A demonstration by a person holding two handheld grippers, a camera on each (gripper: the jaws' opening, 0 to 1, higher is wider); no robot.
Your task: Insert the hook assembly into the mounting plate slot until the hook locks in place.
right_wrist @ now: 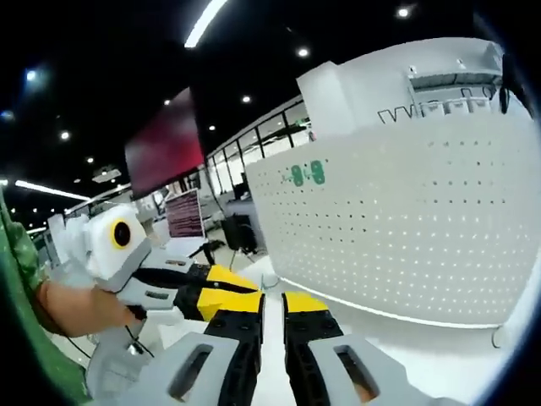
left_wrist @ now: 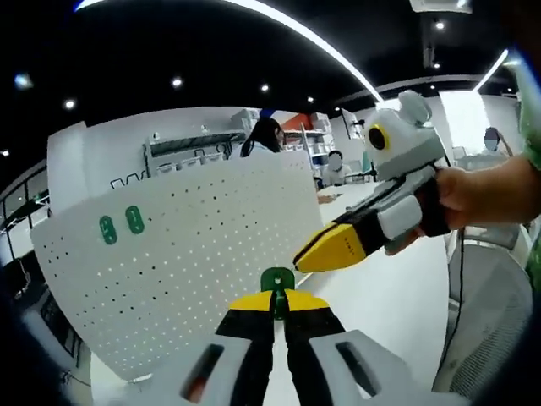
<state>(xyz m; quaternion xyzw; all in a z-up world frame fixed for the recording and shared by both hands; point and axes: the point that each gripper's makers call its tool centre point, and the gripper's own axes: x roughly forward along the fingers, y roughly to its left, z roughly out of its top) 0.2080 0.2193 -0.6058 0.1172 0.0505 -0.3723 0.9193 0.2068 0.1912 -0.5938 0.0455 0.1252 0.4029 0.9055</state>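
The white perforated mounting plate (left_wrist: 186, 245) stands upright on the table, with two green hooks (left_wrist: 121, 225) fixed near its upper left. My left gripper (left_wrist: 277, 298) is shut on a third green hook (left_wrist: 276, 278), which pokes out above the yellow tips just in front of the plate's lower right part. The right gripper (left_wrist: 303, 260) reaches in from the right in a person's hand (left_wrist: 473, 194), its yellow tips together and close above the held hook. In the right gripper view, my right gripper (right_wrist: 272, 306) is shut with nothing in it. The left gripper (right_wrist: 207, 296) lies beside it and the plate (right_wrist: 406, 228) stands ahead.
The white table (left_wrist: 397, 304) runs to the right of the plate. A mesh office chair (left_wrist: 494, 321) stands at the table's right edge. People and shelves (left_wrist: 186, 148) are behind the plate. Monitors (right_wrist: 184, 213) and desks stand in the far room.
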